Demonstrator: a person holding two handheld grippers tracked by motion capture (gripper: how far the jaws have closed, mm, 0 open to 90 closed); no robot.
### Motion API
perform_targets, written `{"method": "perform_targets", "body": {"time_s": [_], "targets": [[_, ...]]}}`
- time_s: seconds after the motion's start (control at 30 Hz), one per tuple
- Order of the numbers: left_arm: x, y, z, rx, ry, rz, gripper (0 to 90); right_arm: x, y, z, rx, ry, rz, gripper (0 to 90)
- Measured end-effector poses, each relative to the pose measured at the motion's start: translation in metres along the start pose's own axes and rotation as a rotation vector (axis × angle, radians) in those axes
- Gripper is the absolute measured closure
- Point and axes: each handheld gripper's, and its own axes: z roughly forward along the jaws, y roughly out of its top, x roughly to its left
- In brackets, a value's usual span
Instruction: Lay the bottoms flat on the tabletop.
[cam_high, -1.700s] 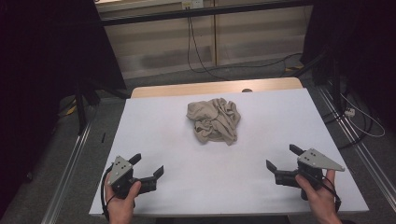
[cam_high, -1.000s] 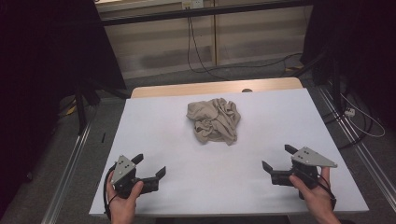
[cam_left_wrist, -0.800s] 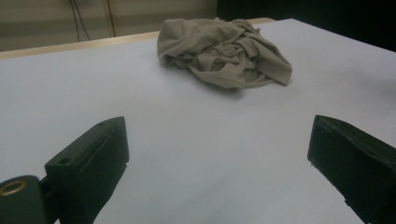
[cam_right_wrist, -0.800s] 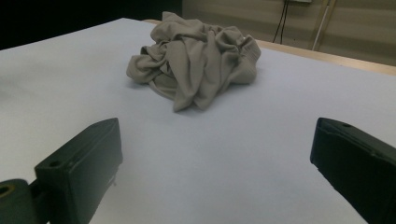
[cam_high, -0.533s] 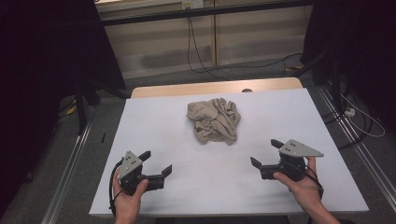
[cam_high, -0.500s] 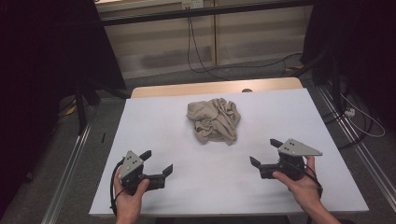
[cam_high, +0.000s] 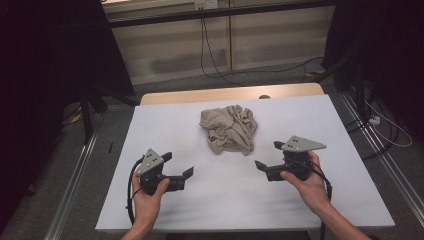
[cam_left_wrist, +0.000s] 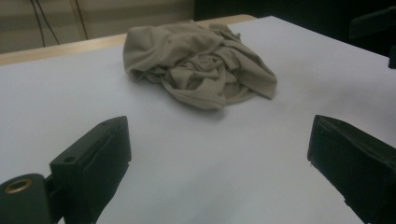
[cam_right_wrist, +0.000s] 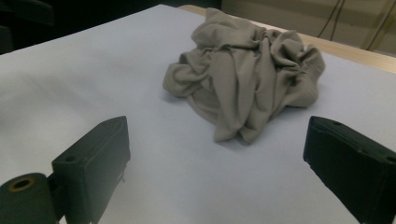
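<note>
- I have one crumpled beige cloth (cam_high: 229, 129) on the white table (cam_high: 350, 200); it lies ahead of both grippers, between their lines of approach, touching neither
- My left gripper (cam_high: 179, 167) has its jaws spread wide and nothing between them; in the left gripper view the cloth (cam_left_wrist: 198, 63) sits ahead and slightly left of centre, with bare table between it and the jaw tips
- My right gripper (cam_high: 267, 156) is likewise released and empty; in the right gripper view the cloth (cam_right_wrist: 245, 70) lies ahead and a little right of centre, its nearest fold not far beyond the jaw tips
- I judge the step in hand to be the approach: both tools are angled inward toward the heap, no grasp made yet
- The next move, as I read it, calls for bringing each gripper forward and low to opposite sides of the heap, then picking an edge or corner rather than the bunched middle; the folds hide where the hems run, so I cannot tell which edge is which
- Count: one cloth; two grippers; one table
</note>
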Motion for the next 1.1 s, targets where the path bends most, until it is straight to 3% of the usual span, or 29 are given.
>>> {"method": "perform_targets", "body": {"time_s": [0.23, 0.33, 0.43, 0.47, 0.57, 0.8, 0.97, 1.1], "targets": [[0.004, 0.010, 0.023, 0.014, -0.019, 0.006, 6.8, -0.007, 0.006, 0.023, 0.053, 0.029, -0.006, 8.2], [0.005, 0.013, 0.030, 0.016, 0.004, 0.044, 6.8, -0.010, 0.009, 0.027, 0.066, 0.047, -0.002, 7.5], [0.005, 0.018, 0.041, 0.016, -0.007, 0.066, 5.9, -0.014, 0.011, 0.032, 0.087, 0.063, 0.011, 7.4], [0.005, 0.020, 0.045, 0.016, 0.001, 0.059, 5.9, -0.015, 0.012, 0.033, 0.087, 0.063, 0.016, 7.4], [0.006, 0.025, 0.054, 0.020, -0.031, 0.037, 5.9, -0.018, 0.017, 0.038, 0.082, 0.078, 0.036, 8.2], [0.008, 0.037, 0.070, 0.028, -0.038, 0.044, 6.0, -0.022, 0.032, 0.060, 0.069, 0.054, 0.022, 8.3], [0.011, 0.046, 0.082, 0.036, -0.007, 0.058, 6.6, -0.027, 0.047, 0.074, 0.065, 0.032, 0.022, 9.2], [0.018, 0.045, 0.093, 0.024, -0.004, 0.035, 6.8, -0.035, 0.055, 0.084, 0.040, 0.030, 0.042, 16.9]]}}
